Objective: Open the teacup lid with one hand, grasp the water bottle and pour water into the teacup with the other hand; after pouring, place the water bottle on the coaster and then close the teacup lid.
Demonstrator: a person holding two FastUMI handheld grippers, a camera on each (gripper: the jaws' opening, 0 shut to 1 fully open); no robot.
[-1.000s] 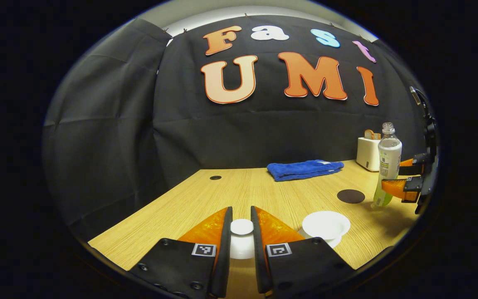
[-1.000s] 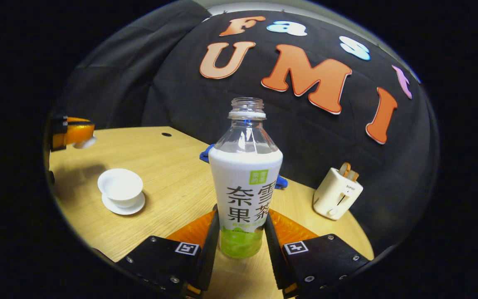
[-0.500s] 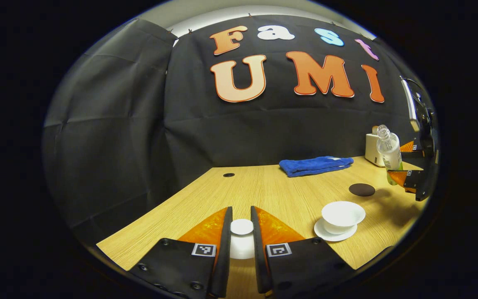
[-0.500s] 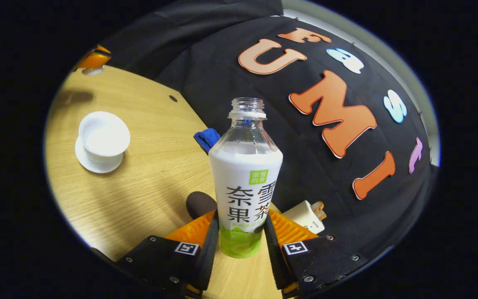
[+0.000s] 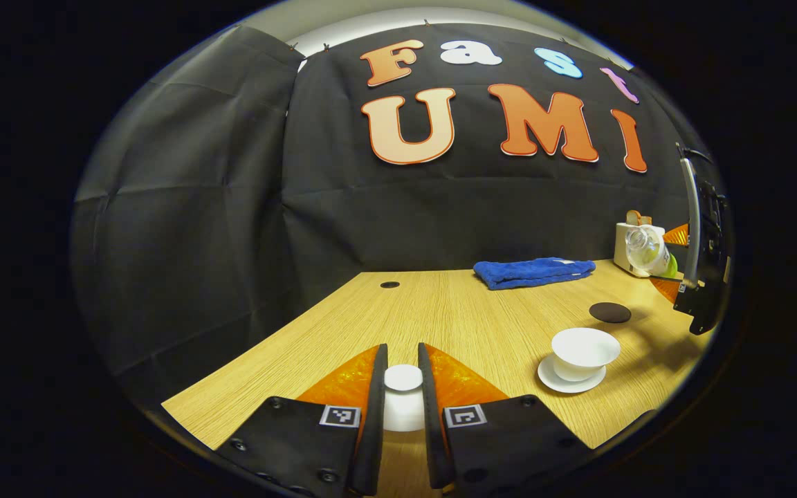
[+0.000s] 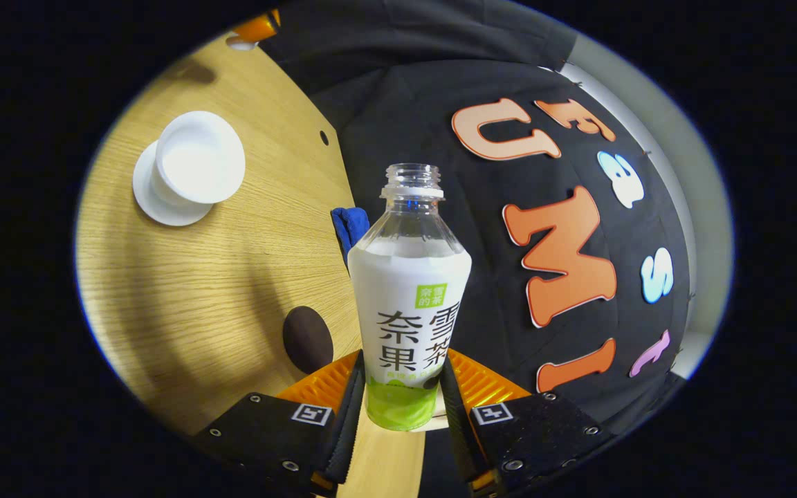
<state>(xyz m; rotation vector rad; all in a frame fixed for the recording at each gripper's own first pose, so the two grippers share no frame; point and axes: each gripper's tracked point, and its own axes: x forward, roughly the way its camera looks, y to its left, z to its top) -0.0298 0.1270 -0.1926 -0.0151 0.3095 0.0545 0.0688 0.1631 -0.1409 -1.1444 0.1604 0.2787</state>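
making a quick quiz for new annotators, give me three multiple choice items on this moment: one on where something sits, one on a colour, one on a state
1. Where does the teacup sit?
A. on a white saucer
B. on the dark coaster
C. on the blue towel

2. What colour is the folded towel at the back of the table?
A. red
B. blue
C. green

3. What state is the water bottle in?
A. capped and standing on the table
B. lying on the towel
C. uncapped, held in the right gripper and tilted toward the teacup

Answers:
1. A: the left gripper view shows the cup on its saucer, apart from the coaster.
2. B: the towel is plainly blue in the left gripper view.
3. C: the right gripper view shows an open neck and both fingers pressing the bottle; the left gripper view shows it leaning, off the table.
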